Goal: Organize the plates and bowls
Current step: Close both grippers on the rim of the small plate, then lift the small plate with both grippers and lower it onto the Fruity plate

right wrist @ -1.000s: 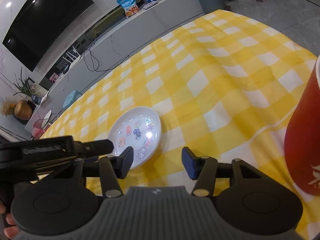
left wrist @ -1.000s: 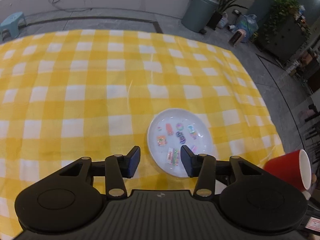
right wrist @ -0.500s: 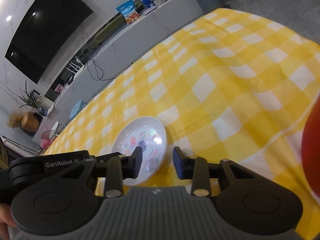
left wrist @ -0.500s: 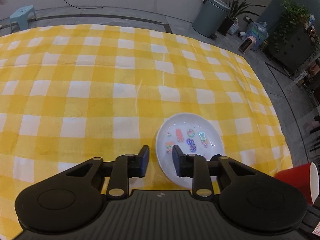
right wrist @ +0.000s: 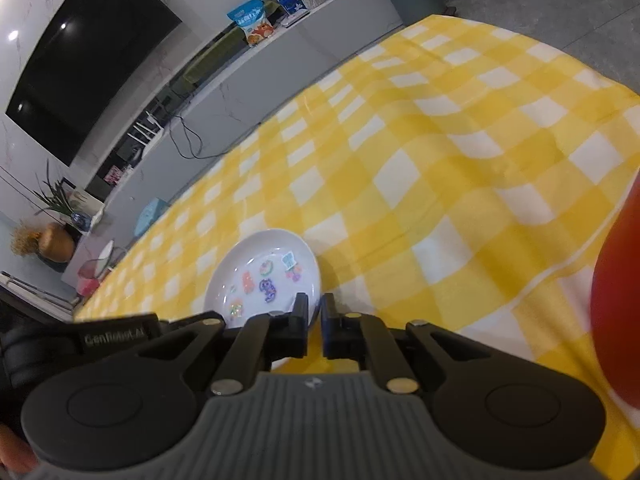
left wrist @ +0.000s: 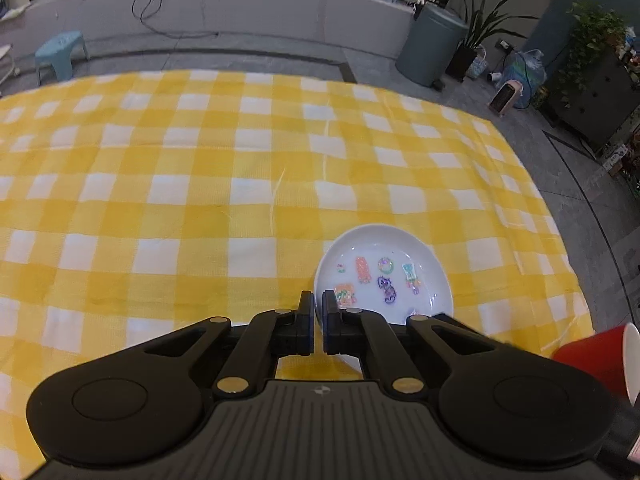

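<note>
A small white plate [left wrist: 400, 248] with colourful stickers lies on the yellow checked tablecloth [left wrist: 160, 200], near its front right part. It also shows in the right wrist view [right wrist: 260, 256]. My left gripper [left wrist: 317, 304] is shut and empty, raised above the cloth with its tips in line with the plate's near left rim. My right gripper [right wrist: 315, 308] is shut and empty, raised with its tips in line with the plate's near right rim. No bowl is in view.
A red paper cup [left wrist: 596, 356] stands at the table's front right corner, large at the right edge of the right wrist view [right wrist: 616, 320]. The left gripper's body [right wrist: 112, 336] shows left of the plate. Floor, a grey bin [left wrist: 432, 48] and plants lie beyond.
Both grippers have closed from wide open to shut, holding nothing. Both have lifted and tilted up, so more of the room shows. The plate has not moved.
</note>
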Action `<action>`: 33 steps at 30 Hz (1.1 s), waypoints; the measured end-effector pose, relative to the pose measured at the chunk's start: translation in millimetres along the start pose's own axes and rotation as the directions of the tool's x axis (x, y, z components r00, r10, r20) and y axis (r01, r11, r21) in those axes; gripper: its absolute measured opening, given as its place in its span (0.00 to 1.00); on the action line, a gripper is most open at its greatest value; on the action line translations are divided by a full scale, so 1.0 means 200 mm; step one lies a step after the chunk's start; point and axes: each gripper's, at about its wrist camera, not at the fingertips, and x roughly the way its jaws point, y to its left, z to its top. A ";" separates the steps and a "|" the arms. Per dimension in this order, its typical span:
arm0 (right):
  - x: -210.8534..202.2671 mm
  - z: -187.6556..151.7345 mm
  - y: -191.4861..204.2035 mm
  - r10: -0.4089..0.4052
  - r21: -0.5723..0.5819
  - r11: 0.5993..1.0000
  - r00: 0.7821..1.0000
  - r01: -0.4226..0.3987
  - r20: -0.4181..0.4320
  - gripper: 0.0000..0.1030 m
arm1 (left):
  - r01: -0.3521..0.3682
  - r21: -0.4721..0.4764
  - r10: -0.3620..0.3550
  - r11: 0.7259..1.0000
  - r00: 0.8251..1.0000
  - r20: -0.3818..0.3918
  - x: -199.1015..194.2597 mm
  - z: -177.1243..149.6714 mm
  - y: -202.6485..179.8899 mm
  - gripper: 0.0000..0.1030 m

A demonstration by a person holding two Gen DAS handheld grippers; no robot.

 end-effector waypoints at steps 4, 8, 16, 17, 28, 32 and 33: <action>-0.05 0.02 0.01 0.037 0.059 0.998 0.999 -0.035 -0.038 0.02 | 0.000 -0.023 0.000 1.000 1.000 0.015 -0.13 -0.02 0.01 0.04; -0.14 0.00 0.08 0.088 0.037 0.996 0.995 -0.086 -0.056 0.01 | -0.071 0.038 0.070 0.997 0.997 0.037 -0.30 -0.06 -0.04 0.05; -0.37 -0.10 0.23 0.153 -0.012 0.988 0.981 -0.156 -0.123 0.01 | -0.122 0.078 0.118 0.989 0.991 0.060 -0.66 -0.19 -0.05 0.06; -0.39 -0.11 0.25 0.164 -0.025 0.985 0.978 -0.168 -0.129 0.01 | -0.120 0.075 0.115 0.990 0.991 0.063 -0.70 -0.22 -0.04 0.07; -0.62 -0.41 0.26 0.233 -0.075 0.964 0.946 -0.255 -0.225 0.01 | -0.064 0.067 0.062 0.996 0.998 0.029 -0.90 -0.56 0.04 0.08; -0.66 -0.48 0.22 0.225 -0.081 0.964 0.942 -0.252 -0.248 0.01 | -0.049 0.042 0.049 0.998 0.999 -0.010 -0.87 -0.66 0.06 0.08; -0.66 -0.50 0.21 0.226 -0.077 0.964 0.940 -0.253 -0.256 0.01 | -0.045 0.021 0.046 0.999 0.999 -0.027 -0.87 -0.68 0.08 0.09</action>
